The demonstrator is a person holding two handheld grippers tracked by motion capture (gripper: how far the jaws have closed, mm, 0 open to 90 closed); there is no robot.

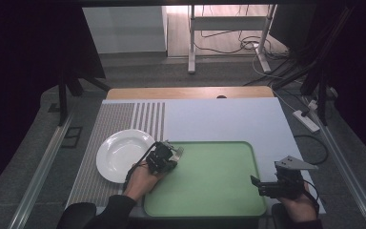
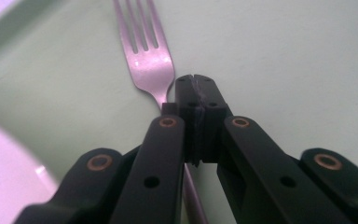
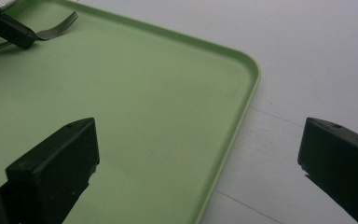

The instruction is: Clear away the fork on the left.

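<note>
**Tongs Close on Fork at Edge of Green Tray**

Nearest the camera, a person's two hands reach in over the surface, each carrying a set of tongs. The right tongs hover at the tray's near right corner, jaws spread wide with nothing between them. The left tongs are clenched at the near left part of the green tray, pinching a metal fork at the neck, just below the tines, as the left gripper view shows. The fork lies flat on the tray with its handle running back under the tongs and its tines pointing away from them. Just beside the tray, to its left, a white plate rests on a striped mat. Farther off lies a pale sheet covering the surface, then a wooden edge, and cables on the floor beyond.

The fork looks light and stiff but smooth, likely to slip or swivel in a narrow pinch; the neck or mid-handle appears the surest hold.
</note>
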